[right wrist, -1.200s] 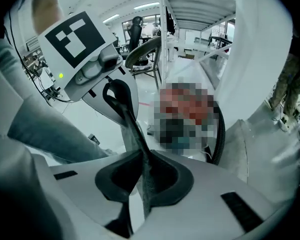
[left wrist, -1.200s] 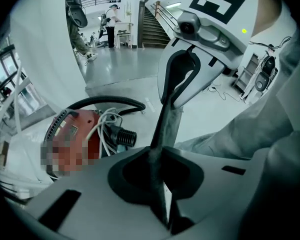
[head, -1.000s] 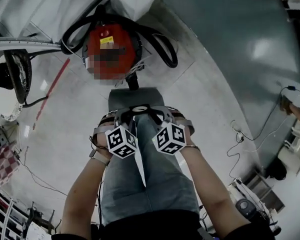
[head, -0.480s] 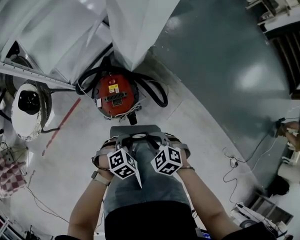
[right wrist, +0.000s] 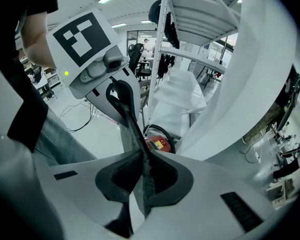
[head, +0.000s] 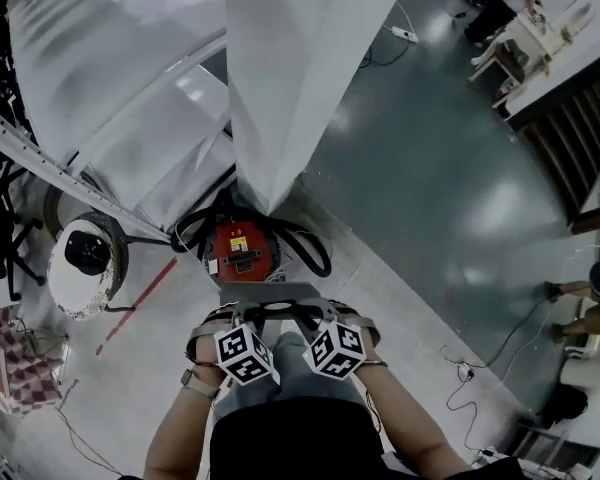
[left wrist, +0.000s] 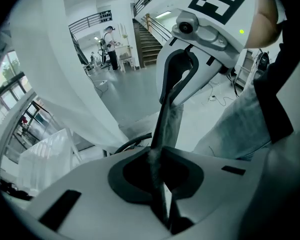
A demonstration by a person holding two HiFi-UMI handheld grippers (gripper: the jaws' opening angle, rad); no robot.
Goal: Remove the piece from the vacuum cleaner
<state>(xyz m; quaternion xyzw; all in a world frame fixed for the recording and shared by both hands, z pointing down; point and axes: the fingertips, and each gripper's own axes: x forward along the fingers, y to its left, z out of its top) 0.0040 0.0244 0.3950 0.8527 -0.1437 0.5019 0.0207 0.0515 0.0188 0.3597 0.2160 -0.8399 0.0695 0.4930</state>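
The red vacuum cleaner (head: 244,251) stands on the floor ahead of me, ringed by its black hose (head: 313,251); it also shows small in the right gripper view (right wrist: 157,144). A flat grey fabric-like piece (head: 273,293) is held off the vacuum, in front of my body. My left gripper (head: 238,315) and right gripper (head: 318,315) sit side by side, each shut on an edge of it. The thin sheet (left wrist: 168,121) runs edge-on out of the left gripper's jaws (left wrist: 157,161) to the other gripper. It also runs edge-on (right wrist: 133,134) through the right gripper's jaws (right wrist: 142,170).
A broad white column (head: 295,68) rises just behind the vacuum, with white-wrapped shelving (head: 130,98) to its left. A round white-and-black device (head: 84,260) and a red floor line (head: 138,305) lie left. Loose cables (head: 470,368) and a person's legs (head: 590,308) are at right.
The view has pulled back and up: the vacuum now looks smaller and farther off. Both grippers stay together, still clamped on the grey piece.
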